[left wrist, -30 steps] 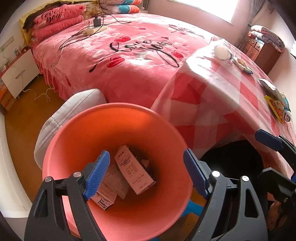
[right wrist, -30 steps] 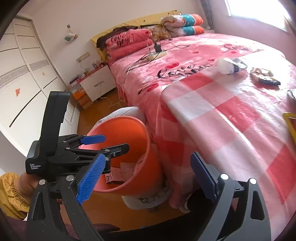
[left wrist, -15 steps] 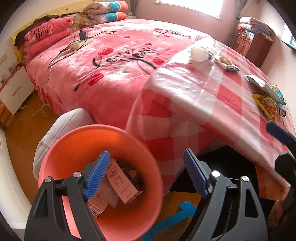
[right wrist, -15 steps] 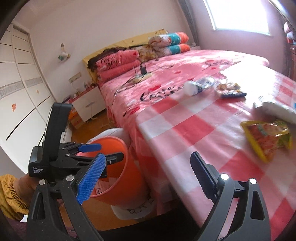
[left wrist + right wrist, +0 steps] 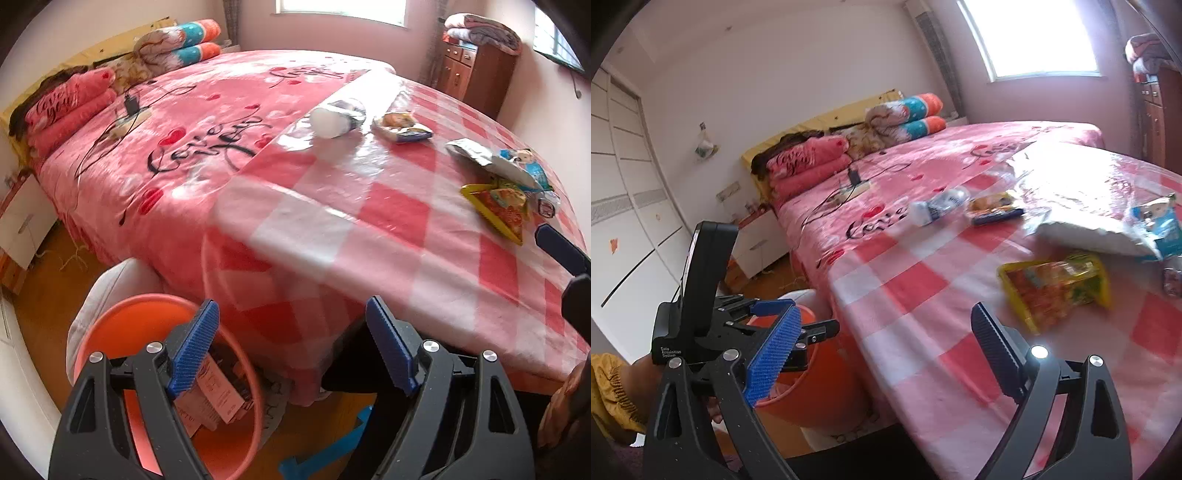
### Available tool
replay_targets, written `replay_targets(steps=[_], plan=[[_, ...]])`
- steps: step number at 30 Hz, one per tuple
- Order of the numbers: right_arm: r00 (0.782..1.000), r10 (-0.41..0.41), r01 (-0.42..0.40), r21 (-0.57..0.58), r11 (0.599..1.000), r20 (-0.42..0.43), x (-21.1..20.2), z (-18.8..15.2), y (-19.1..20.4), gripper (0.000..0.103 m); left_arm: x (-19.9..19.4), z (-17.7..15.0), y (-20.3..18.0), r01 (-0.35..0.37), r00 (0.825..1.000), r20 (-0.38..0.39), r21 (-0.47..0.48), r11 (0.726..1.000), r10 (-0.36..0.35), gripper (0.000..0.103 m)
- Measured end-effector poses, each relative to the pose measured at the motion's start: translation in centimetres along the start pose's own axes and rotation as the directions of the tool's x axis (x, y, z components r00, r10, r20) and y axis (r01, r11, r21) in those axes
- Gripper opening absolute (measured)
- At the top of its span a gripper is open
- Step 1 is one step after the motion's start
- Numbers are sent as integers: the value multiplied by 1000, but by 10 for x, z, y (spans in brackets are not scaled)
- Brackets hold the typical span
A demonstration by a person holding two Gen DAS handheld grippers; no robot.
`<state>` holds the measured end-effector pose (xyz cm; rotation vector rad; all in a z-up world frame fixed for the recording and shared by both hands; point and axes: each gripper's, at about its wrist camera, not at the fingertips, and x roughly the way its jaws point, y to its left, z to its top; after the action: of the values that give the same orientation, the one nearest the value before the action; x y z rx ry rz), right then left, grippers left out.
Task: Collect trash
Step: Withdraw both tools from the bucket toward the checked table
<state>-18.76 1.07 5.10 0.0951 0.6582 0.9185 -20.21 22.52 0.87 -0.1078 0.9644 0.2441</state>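
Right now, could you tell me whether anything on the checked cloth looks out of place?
Yes: litter lies scattered on the checked cloth: a tipped-over white bottle, a yellow snack wrapper and a silver foil bag. The orange bin stands on the floor beside it.

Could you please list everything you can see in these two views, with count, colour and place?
bin: one, orange, on the floor beside the table, cardboard boxes inside.
checked tablecloth: one, red and white, over the table.
bottle: one, white, lying on the cloth's far side.
snack packet: one, orange and blue, beside the bottle.
yellow wrapper: one, yellow and red, near the right gripper.
silver bag: one, silver with blue print, behind the yellow wrapper.
bed: one, pink cover, behind the table.
folded blankets: several, pink and patterned, at the headboard.
left gripper: blue pads, open.
right gripper: blue pads, open.
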Motion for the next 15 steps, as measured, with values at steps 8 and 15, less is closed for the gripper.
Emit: replay_targets(steps=[8, 15], plan=[[997, -34, 31, 46, 998, 68, -22, 7, -26, 92, -3, 14, -31, 9, 1000, 16, 67, 998, -10, 82], [991, -68, 57, 98, 994, 111, -39, 12, -49, 92, -5, 26, -56, 29, 999, 31, 115, 993, -33, 82]])
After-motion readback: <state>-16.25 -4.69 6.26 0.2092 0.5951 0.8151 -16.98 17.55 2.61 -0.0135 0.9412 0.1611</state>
